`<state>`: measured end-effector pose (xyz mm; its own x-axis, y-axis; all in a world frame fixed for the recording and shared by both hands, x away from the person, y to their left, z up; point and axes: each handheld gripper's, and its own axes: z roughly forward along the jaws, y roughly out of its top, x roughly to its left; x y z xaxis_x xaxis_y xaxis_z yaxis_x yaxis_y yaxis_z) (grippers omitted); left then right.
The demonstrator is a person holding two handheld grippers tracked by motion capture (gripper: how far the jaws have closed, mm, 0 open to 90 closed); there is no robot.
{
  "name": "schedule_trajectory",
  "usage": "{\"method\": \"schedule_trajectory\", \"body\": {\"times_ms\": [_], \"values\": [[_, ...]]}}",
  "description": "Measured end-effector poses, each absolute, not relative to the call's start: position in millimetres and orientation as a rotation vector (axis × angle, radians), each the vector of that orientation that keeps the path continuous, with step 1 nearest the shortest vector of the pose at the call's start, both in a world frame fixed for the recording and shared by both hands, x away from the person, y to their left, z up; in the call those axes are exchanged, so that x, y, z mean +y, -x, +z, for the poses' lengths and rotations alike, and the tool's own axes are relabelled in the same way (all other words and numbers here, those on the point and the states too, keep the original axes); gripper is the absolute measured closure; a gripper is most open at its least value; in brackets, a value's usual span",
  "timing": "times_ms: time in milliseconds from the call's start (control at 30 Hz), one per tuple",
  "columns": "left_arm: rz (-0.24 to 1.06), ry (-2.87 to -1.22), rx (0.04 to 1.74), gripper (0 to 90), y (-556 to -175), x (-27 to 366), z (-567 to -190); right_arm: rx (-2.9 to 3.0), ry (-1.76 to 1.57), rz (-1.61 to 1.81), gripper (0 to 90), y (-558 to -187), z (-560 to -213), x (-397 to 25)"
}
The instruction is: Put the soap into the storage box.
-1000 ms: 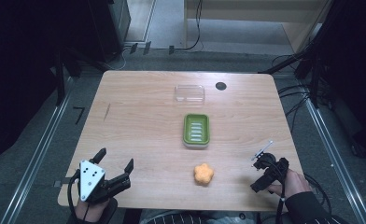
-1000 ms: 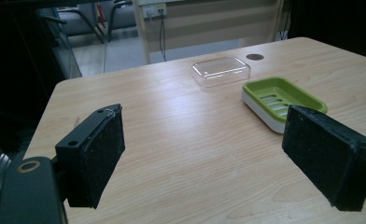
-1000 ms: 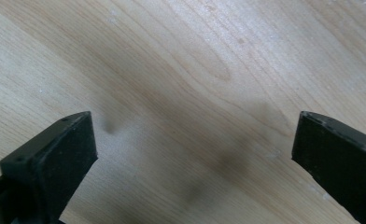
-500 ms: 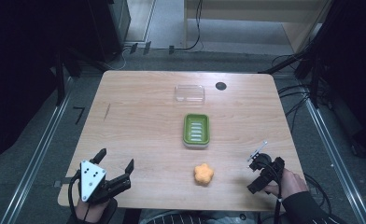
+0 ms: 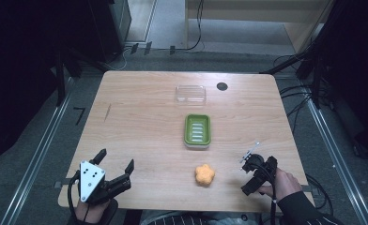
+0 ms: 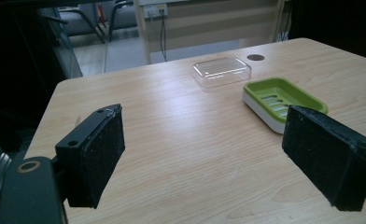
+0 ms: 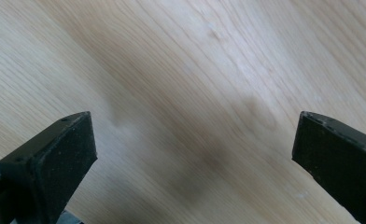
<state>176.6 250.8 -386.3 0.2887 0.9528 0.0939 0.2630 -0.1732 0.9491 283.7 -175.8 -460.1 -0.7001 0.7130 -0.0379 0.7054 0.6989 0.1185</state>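
Left claw [image 5: 115,161] hovers spread at the worktop's [image 5: 140,122] near-left corner, holding nothing. Right claw [image 5: 253,155] sits spread over bare wood close to the near-right edge, also holding nothing. Between them, near the front edge, lies the orange piece [image 5: 204,175], apart from both. Beyond it sit the green dish [image 5: 197,131] and clear lid [image 5: 190,93], with open wood all around them.

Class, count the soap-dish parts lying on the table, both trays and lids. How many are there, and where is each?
2. The green soap tray lies near the table's middle, and the clear plastic lid lies apart from it, just beyond it toward the far edge. None seems hidden.
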Motion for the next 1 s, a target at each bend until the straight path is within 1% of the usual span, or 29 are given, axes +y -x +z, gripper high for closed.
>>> {"method": "schedule_trajectory", "body": {"times_ms": [1000], "values": [[0.953, -1.635, 1.149, 13.7, -173.9, 253.1, -386.4, 2.924, -0.959, 0.258, 0.0, -293.3, -453.7, -114.2]]}}
